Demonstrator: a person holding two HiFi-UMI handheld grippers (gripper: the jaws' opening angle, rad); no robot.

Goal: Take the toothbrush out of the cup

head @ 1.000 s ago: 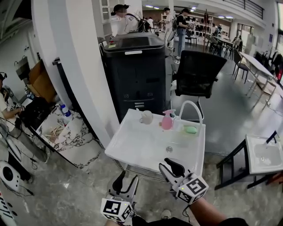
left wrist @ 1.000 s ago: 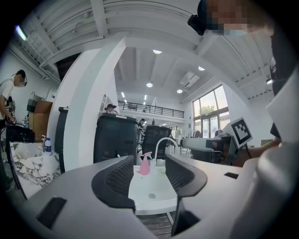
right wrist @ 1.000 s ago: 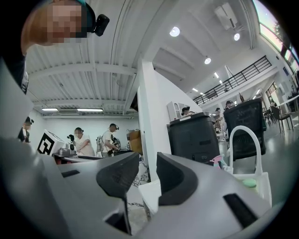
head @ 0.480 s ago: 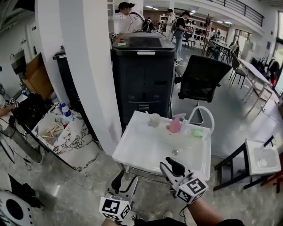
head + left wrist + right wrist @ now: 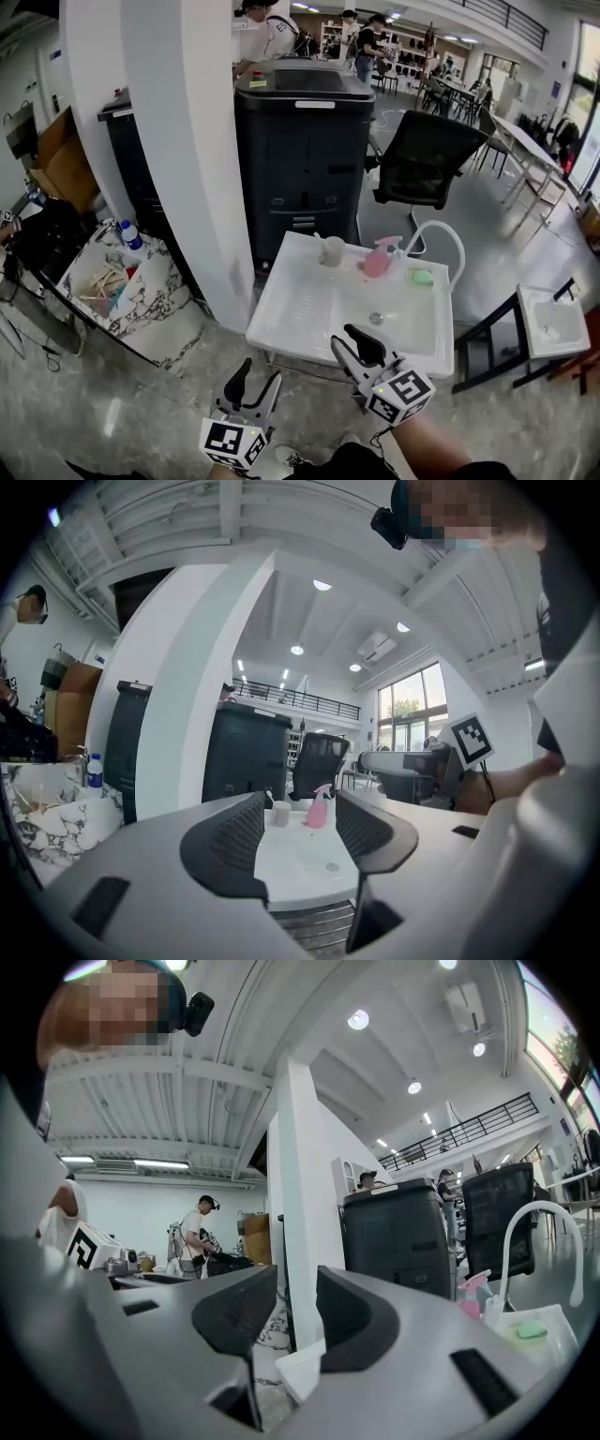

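Where the head view starts at the left, a marble-patterned desk (image 5: 164, 295) holds a plastic bottle (image 5: 127, 236) and loose clutter. A broad white pillar (image 5: 187, 141) rises just beside it.

Low in front of the pillar's foot, the left gripper (image 5: 258, 372) is held above the stone floor. Its jaws are spread wide with nothing between them, and its own view looks through the gap at the sink far ahead.

Behind, a black cabinet (image 5: 300, 150) stands at the pillar's right side, and the white sink (image 5: 300, 319) stands before it. At the sink's far edge the cup (image 5: 332, 251) stands upright with the toothbrush (image 5: 318, 240) in it, the free end leaning out to the left. Right of the cup come a pink spray bottle (image 5: 378, 260), a green soap (image 5: 423, 277) and the arched white tap (image 5: 450, 246).

The right gripper (image 5: 347, 336) hovers at the sink's near edge, well apart from the cup. Its jaws are opening and hold nothing; its own view shows only the sink's corner beyond them. Both grippers are clear of the toothbrush.

Further right stand a black office chair (image 5: 427, 159) and a second small sink (image 5: 551, 323).
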